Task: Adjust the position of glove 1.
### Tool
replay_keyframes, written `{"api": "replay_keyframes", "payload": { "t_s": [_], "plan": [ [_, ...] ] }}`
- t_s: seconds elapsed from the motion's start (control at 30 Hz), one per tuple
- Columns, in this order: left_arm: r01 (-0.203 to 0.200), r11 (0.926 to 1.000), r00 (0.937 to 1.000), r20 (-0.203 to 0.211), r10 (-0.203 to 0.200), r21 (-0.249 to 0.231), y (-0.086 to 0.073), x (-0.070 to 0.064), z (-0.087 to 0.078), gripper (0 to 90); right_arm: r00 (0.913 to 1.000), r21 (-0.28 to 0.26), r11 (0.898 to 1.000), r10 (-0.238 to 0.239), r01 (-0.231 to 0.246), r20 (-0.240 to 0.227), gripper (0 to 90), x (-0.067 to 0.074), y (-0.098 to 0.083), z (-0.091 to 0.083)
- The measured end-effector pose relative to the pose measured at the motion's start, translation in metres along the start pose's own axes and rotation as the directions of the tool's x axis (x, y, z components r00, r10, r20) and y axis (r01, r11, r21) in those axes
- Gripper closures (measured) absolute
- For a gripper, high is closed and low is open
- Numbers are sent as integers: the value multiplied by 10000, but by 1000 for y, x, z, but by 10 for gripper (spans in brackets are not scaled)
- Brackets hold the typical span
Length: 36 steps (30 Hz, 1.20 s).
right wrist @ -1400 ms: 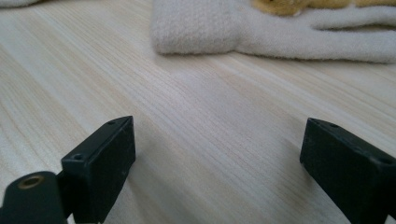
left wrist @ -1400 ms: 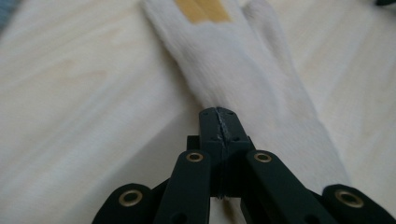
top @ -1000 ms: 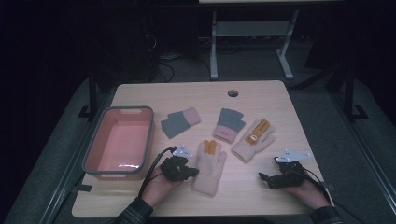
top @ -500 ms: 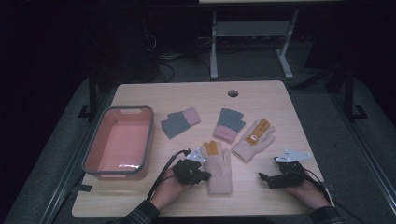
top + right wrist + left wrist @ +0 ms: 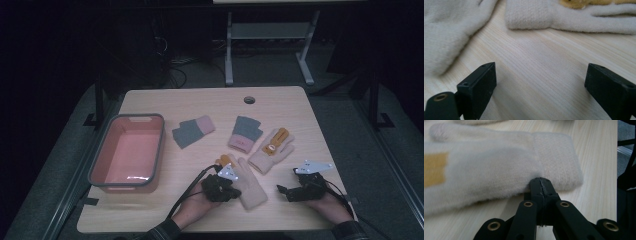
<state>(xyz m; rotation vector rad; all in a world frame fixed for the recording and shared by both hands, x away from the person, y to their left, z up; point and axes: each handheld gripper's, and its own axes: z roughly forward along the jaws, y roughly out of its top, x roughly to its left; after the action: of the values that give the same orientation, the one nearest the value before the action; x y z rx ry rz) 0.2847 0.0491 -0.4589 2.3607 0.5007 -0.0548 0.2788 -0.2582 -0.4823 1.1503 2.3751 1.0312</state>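
A: Status?
B: My left tongs point(image 5: 540, 185) pinched together on the near edge of the cream knitted mitten point(image 5: 248, 182) lying on the wooden bench point(image 5: 210, 102). Right tongs point(image 5: 540, 87) spread apart, empty.
A: Next?
B: Probably lift it toward the pink plastic tub point(image 5: 128, 152); needs firm grip.

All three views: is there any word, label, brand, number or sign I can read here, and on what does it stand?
None can be read.
The orange patch on the cream glove carries a small pale mark, too small to read.
The orange patch on the near cream glove is blurred and cut off at the edge of the left gripper view.
The pink bin, the two grey-and-pink gloves and both grippers show no lettering.
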Motion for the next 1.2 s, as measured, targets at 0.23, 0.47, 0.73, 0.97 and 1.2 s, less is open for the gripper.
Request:
{"api": "replay_keyframes", "payload": {
  "t_s": [0.23,0.47,0.73,0.97,1.2],
  "plan": [
    [-188,9998,9998,-7,188,-70,4,-1,1,894,10000,0,10000,11,-11,2,101,0,0,0],
    [-202,9994,9987,-475,188,-277,-11,8,-24,646,10000,2,10000,6,-6,0,101,0,0,0],
    [172,9989,9980,-606,-198,-435,-35,26,-43,410,10000,2,10000,16,-16,9,102,0,0,0],
    [411,9964,9893,-1370,-510,-740,-60,39,-59,166,10000,9,10000,-54,54,-78,104,0,1,1],
    [432,9974,9826,-1780,-530,-583,-71,52,-62,126,9999,49,10000,-86,87,-142,107,0,2,1]
  ]
}}
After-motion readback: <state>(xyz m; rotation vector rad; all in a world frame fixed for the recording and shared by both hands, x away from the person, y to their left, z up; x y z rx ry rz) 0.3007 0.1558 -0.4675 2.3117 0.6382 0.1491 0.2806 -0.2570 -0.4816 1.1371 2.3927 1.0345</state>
